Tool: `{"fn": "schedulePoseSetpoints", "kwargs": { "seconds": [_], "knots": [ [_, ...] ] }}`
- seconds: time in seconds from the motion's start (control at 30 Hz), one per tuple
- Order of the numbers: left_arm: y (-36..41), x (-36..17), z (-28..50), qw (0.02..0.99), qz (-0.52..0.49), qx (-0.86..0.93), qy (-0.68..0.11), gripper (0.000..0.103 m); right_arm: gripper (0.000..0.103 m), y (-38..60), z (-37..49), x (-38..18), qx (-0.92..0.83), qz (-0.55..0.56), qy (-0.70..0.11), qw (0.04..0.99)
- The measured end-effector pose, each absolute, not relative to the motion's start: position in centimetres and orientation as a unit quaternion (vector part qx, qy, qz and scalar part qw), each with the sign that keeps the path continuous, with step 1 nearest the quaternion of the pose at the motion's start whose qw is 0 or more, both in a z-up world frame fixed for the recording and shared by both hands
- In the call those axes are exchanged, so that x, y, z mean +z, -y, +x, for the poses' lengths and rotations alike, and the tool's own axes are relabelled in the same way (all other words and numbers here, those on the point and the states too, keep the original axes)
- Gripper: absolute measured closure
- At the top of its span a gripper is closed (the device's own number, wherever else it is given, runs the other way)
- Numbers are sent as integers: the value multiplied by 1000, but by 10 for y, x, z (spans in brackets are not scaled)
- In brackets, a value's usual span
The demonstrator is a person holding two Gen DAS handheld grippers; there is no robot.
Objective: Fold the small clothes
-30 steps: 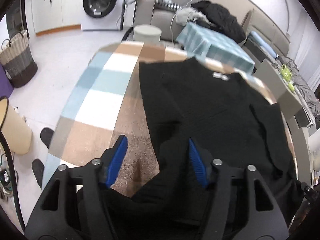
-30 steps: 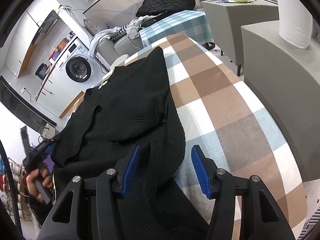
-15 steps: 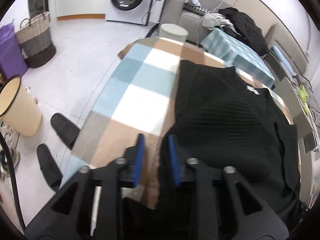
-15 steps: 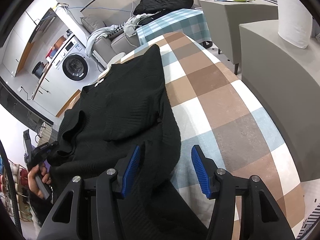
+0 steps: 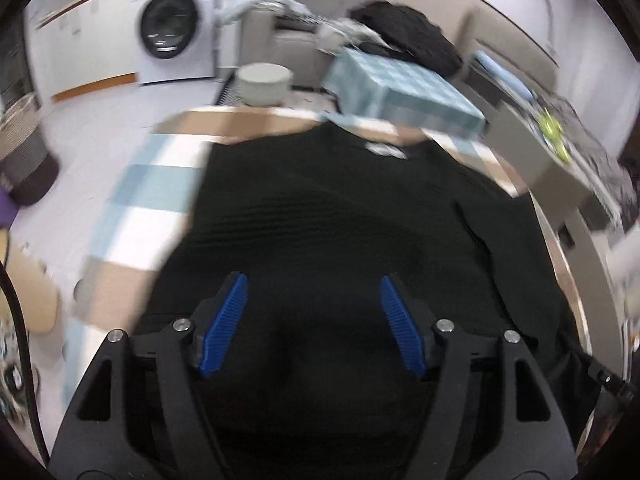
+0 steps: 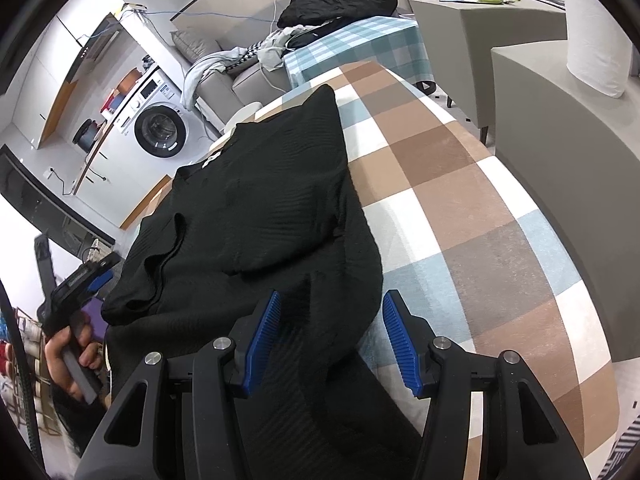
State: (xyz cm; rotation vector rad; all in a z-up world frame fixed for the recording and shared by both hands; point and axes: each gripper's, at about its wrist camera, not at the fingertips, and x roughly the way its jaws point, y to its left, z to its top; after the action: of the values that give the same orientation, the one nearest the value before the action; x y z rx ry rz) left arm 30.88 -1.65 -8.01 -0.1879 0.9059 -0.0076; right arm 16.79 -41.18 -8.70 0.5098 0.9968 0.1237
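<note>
Behind your work stand a washing machine (image 6: pixel 161 133), a grey sofa heaped with clothes (image 6: pixel 224 76) and a small table under a blue check cloth (image 6: pixel 360 50). Your bench (image 6: pixel 472 216) wears a checked cover in brown, white and pale blue, and its right part is bare. On the left part lies the black sweater (image 6: pixel 256 216), collar at the far end with a white label showing, one sleeve folded across the body, the near hem running toward you under both tools. Your left claw (image 5: pixel 314 320) has just been opening: its blue pads stand wide over the dark knit with nothing pinched between them, though that view is blurred. From the right wrist camera you see the same tool at the bench's left edge, gripped in your left hand (image 6: pixel 72 354). Your right claw (image 6: pixel 332 340) hangs released, its left pad over the sweater's near fold, its right pad over the cover, neither pressing.
</note>
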Motion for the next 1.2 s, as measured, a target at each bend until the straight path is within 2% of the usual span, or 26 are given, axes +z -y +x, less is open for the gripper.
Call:
{"fn": "schedulePoseSetpoints", "kwargs": {
  "seconds": [0.1,0.13,0.17,0.2,0.23,0.27,0.33,0.43,0.67,0.8,0.83,0.87,0.93,0.97,1.1,1.2],
  "knots": [
    [51,-98,328,885,-51,-14,-463,37,49,409,167,-90,66,238,-477,843],
    [62,-107,335,880,-28,-7,-474,40,49,409,167,-92,70,239,-479,842],
    [68,-113,340,877,-17,-2,-480,56,49,409,166,-92,71,240,-479,841],
    [72,-118,345,873,-12,1,-488,65,49,409,166,-93,69,241,-480,841],
    [74,-121,347,873,-15,-5,-487,69,49,410,165,-94,70,242,-480,840],
    [75,-121,348,877,-13,-8,-481,82,49,412,164,-95,70,243,-480,840],
    [75,-120,352,874,-8,-17,-485,93,49,415,163,-97,67,246,-481,839],
    [69,-115,355,881,-25,-10,-472,98,49,420,162,-100,61,253,-482,837],
    [40,-73,363,905,-127,-17,-405,98,49,423,160,-95,55,250,-480,839],
    [43,-76,371,895,-139,-30,-423,92,49,423,158,-89,49,248,-477,842],
    [47,-81,375,890,-142,-38,-431,82,49,423,157,-89,49,248,-477,842],
    [47,-82,374,886,-144,-42,-438,66,49,423,156,-88,47,247,-477,842],
    [43,-82,361,887,-147,-47,-436,48,49,424,155,-89,44,246,-478,842],
    [41,-81,353,889,-146,-44,-432,43,49,424,154,-90,43,245,-479,842],
    [22,-72,307,896,-136,-26,-423,42,44,427,149,-93,46,240,-482,841],
    [2,-63,261,906,-110,-7,-408,32,43,429,144,-95,57,233,-485,841]
  ]
}}
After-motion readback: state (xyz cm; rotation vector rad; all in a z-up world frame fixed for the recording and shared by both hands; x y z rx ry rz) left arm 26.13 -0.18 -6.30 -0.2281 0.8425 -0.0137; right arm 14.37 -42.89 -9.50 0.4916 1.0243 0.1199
